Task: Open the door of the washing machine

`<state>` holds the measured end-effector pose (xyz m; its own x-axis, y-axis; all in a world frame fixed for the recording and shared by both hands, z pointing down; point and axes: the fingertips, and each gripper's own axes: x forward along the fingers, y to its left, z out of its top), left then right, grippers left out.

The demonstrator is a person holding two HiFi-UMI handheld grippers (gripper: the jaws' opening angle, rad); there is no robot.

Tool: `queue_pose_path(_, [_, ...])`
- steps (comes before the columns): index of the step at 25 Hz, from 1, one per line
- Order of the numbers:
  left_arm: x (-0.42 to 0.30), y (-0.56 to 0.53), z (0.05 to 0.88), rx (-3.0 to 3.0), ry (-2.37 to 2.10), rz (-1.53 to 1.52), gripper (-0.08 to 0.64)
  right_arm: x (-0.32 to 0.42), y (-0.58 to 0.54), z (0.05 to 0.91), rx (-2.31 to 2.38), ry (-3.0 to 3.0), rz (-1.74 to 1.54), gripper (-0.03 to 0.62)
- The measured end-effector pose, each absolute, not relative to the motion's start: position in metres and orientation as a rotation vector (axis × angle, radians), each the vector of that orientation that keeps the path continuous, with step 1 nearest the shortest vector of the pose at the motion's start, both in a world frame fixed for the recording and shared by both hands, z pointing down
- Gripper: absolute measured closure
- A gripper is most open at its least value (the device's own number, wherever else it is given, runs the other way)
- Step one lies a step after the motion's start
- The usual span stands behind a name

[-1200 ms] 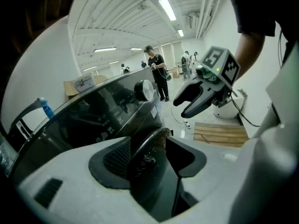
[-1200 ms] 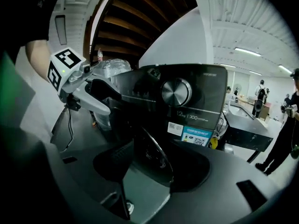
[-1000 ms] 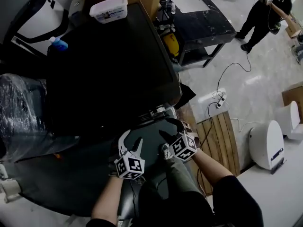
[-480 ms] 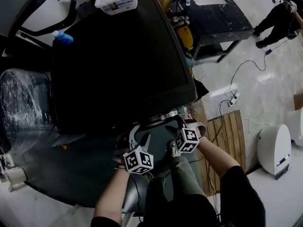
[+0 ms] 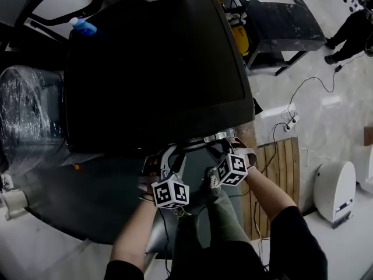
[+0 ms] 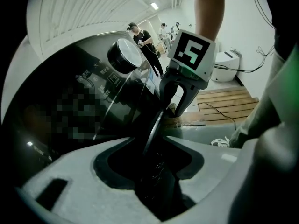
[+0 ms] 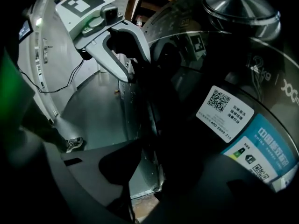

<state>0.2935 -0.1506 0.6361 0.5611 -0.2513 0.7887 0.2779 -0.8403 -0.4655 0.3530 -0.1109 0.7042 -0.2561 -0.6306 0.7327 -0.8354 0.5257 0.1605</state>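
L claw (image 5: 173, 155) and R claw (image 5: 222, 147), side by side at the washing machine (image 5: 151, 69) front, are both closing w/ the door rim (image 6: 152, 133) between each pair of jaws. Door's on the machine's front, under its black top. Top's far-left corner: blue bottle (image 5: 85, 27).

Workshop hall: floor cables (image 5: 309, 86), workbench (image 5: 285, 25)
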Motion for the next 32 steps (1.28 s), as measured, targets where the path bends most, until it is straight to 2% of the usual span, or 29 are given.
queue_pose_path(19, [0.292,-0.147,0.631,-2.382,0.013,-1.279,0.408,0.35,-0.11,0.705,1.247,-1.891,0.427,0.457])
queue_pose_path(23, [0.263,-0.107,0.635,-2.366,-0.179,-1.25,0.395,0.31,-0.06,0.709,1.174,-1.994,0.471,0.483])
queue_pose_path(32, [0.192,-0.055,0.636,-2.294,-0.278,-1.193,0.356,0.22,0.011,0.71,1.331,-1.906,0.557,0.486])
